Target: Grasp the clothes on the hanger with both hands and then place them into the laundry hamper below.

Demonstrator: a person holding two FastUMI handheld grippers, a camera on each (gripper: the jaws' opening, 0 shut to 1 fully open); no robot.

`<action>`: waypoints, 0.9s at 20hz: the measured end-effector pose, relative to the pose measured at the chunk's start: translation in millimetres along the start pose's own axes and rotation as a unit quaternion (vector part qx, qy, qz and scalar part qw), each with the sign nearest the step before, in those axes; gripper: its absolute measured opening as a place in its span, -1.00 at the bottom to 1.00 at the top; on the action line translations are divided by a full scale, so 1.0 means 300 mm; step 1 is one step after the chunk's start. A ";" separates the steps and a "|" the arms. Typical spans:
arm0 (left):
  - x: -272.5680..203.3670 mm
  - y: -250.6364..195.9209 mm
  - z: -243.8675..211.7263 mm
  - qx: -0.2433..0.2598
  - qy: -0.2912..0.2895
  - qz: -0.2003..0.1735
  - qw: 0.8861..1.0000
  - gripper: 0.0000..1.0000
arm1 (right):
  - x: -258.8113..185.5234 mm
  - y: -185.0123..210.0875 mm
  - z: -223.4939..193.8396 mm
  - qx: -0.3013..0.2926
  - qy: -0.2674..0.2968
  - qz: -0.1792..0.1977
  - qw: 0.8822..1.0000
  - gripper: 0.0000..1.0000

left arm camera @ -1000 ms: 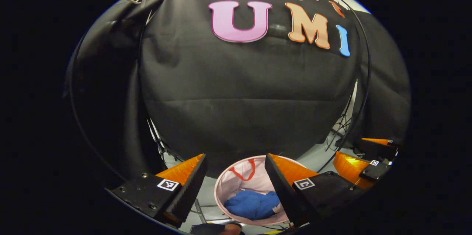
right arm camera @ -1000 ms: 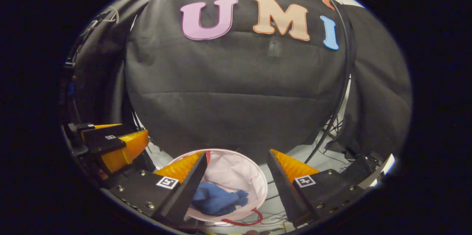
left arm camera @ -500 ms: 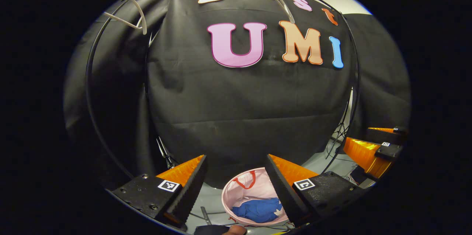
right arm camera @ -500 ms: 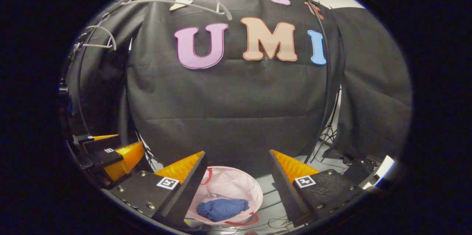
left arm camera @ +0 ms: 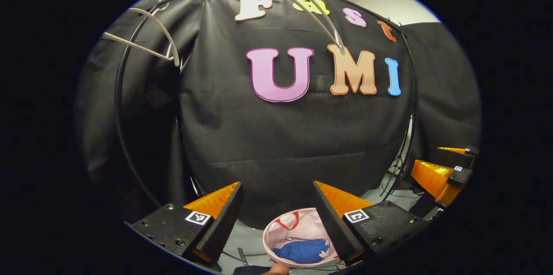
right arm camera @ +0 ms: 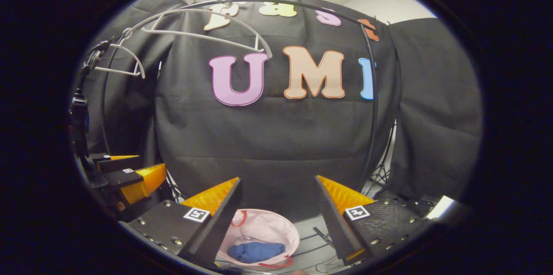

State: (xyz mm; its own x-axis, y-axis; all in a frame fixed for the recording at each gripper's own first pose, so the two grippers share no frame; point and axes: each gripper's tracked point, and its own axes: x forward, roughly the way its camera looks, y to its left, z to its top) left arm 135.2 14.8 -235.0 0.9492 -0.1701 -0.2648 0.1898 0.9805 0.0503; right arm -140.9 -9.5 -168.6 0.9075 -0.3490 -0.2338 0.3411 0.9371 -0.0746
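We hold both the left gripper and right gripper open and empty, the blue clothes already in the laundry hamper below the bare hanger.

Both views are dim and evenly lit from above, sharp at the centre with no motion blur, while fisheye distortion bows the black rail and white hangers into curves toward the darker edges.
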 end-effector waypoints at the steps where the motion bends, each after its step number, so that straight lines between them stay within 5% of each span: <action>1: -0.017 -0.001 0.022 -0.009 -0.004 -0.002 1.000 0.92 | -0.009 0.001 0.021 0.002 -0.003 0.004 1.000 0.94; 18: -0.161 0.037 0.433 -0.010 -0.117 0.021 0.993 0.93 | -0.195 -0.089 0.450 0.015 -0.121 0.029 0.992 0.96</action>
State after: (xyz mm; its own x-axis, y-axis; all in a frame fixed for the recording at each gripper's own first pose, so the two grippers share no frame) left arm 123.9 21.1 -96.5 0.9889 -0.1452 -0.0322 0.1464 0.9885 0.0378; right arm -170.1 -15.6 -22.1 0.9570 -0.2902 0.0025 0.2900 0.9563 -0.0371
